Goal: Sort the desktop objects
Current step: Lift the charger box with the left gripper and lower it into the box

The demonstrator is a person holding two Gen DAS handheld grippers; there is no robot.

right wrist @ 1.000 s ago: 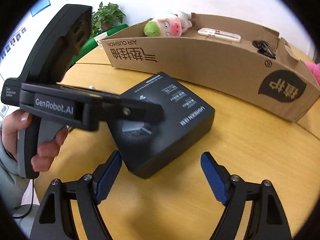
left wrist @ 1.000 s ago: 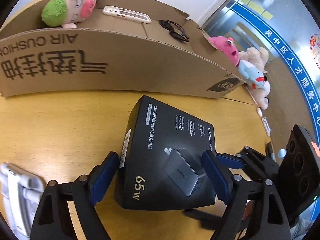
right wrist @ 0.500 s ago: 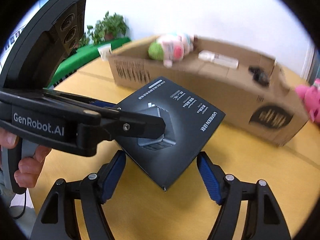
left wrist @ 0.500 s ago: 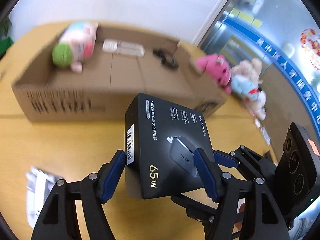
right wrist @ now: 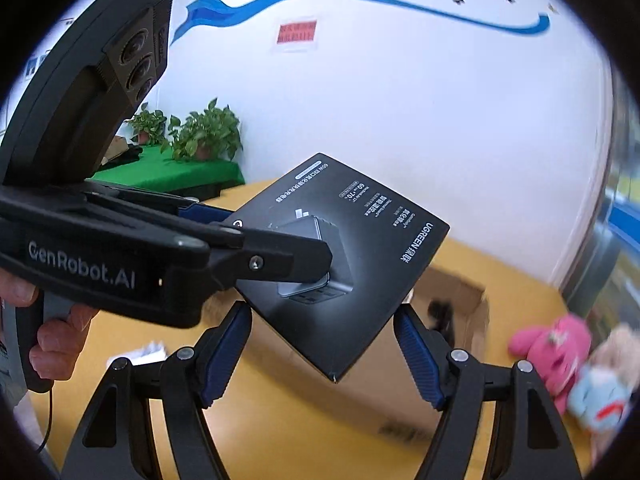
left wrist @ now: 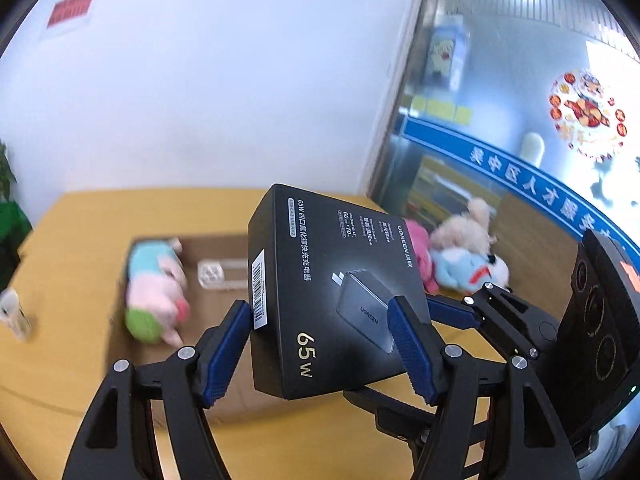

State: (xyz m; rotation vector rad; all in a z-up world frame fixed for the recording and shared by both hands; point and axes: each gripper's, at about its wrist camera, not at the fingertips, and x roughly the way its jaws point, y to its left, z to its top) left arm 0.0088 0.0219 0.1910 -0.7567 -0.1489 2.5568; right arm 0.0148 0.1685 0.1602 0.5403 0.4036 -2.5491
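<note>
The black charger box [left wrist: 332,280] marked 65W hangs in the air above the wooden table [left wrist: 60,360]. My left gripper [left wrist: 318,308] is shut on it, one blue pad on the barcoded side and the other on the opposite side. In the right wrist view the same charger box [right wrist: 360,248] sits tilted, and my right gripper [right wrist: 322,316] is shut on its near corner, pads against both edges. A left gripper finger [right wrist: 288,260] crosses the box's face from the left. The open cardboard carton [left wrist: 224,248] lies below and beyond.
Inside the carton lie a pink and green pig plush [left wrist: 156,292], a clear phone case [left wrist: 224,276] and dark sunglasses [right wrist: 440,312]. Plush toys [left wrist: 468,256] are piled by its right end. A white item [left wrist: 12,312] stands at the far left. Potted plants [right wrist: 204,132] sit behind.
Both grippers closed on the charger box and lifted it off the table. Both views have risen, so the carton now sits lower and more wall shows.
</note>
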